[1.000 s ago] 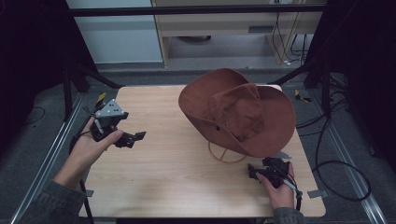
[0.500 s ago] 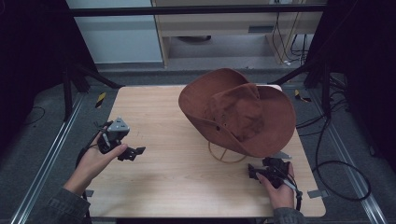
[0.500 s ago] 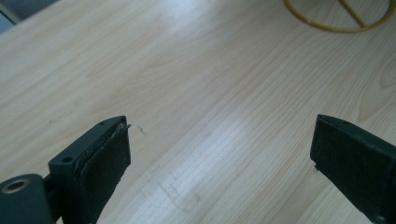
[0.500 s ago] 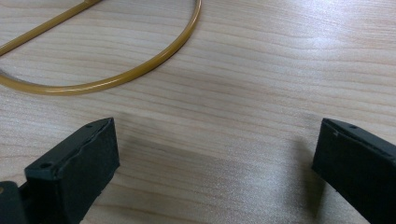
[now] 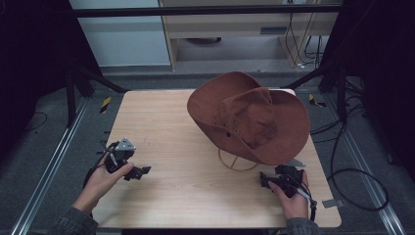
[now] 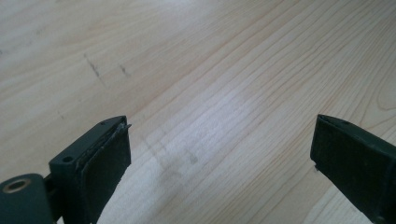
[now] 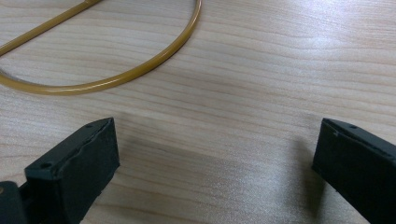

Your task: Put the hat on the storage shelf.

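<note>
A big brown wide-brimmed hat (image 5: 252,120) sits on the right half of the pale wooden table (image 5: 171,122), crown up, its brim reaching close to the right edge and the far edge. A thin yellow-tan cord loop (image 5: 238,162) hangs out from under the near brim and lies flat on the wood.

The right gripper (image 5: 266,179) rests low on the table near the front right corner, just in front of that brim, with its jaws wide apart and nothing between them. In the right gripper view the cord loop (image 7: 116,70) curves across the boards a little ahead of the jaws, not touching them.

The left gripper (image 5: 138,172) is held over the front left part of the table, well apart from the hat, jaws also spread and empty, bare wood beneath.

Between the two grippers the tabletop is open board. Metal rails (image 5: 49,166) run along both sides of the table, and black cables (image 5: 342,171) trail over the floor to the right.
</note>
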A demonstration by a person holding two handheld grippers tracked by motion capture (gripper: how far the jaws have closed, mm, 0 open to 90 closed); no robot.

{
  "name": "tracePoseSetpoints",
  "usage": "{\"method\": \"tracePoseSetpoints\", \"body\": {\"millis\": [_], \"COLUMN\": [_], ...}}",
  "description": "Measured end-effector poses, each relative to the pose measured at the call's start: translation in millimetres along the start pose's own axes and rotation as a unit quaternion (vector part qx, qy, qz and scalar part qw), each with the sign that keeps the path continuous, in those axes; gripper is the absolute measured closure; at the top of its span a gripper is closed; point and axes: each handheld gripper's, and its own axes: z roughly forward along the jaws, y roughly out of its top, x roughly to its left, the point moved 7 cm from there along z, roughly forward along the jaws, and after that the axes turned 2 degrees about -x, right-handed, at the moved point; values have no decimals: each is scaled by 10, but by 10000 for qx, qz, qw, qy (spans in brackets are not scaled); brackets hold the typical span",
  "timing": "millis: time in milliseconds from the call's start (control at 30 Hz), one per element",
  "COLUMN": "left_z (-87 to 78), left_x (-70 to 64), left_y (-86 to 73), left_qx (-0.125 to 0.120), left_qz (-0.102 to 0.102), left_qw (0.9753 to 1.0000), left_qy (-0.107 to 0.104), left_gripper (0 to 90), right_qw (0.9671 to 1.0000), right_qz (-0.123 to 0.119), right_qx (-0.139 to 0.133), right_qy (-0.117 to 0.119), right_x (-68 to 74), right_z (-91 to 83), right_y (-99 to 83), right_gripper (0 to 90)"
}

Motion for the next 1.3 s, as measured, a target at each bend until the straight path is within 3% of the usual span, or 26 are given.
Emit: {"method": "tracePoseSetpoints", "body": {"millis": [167, 433, 733, 867, 900, 1000, 1300], "left_z": [66, 134, 249, 285, 314, 332, 333], "left_x": [76, 159, 205, 228, 232, 243, 246], "left_y": [-196, -338, -432, -434, -437, -435, -435], "left_qx": [74, 79, 23, -131, -270, -466, -486], "left_qz": [-215, -366, -467, -355, -384, -425, -434], "left_qw": [9997, 9992, 9986, 9982, 9976, 9966, 9963], "left_qy": [16, 107, 251, 455, 510, 534, 562], "left_gripper": [46, 46, 45, 24, 6, 0, 0], "right_qw": [10000, 10000, 10000, 10000, 10000, 10000, 10000], "right_qz": [6, 7, 4, -6, -8, -16, 88], "right_qx": [-4, -4, -6, -10, -10, -14, 8], "right_qy": [3, 2, 2, 1, 0, -2, 25], "right_x": [2, 2, 2, 2, 2, 2, 27], "right_z": [0, 0, 0, -1, -2, -1, -9], "right_y": [0, 0, 0, -1, -1, -1, -12], "right_gripper": [5, 5, 5, 5, 5, 4, 5]}}
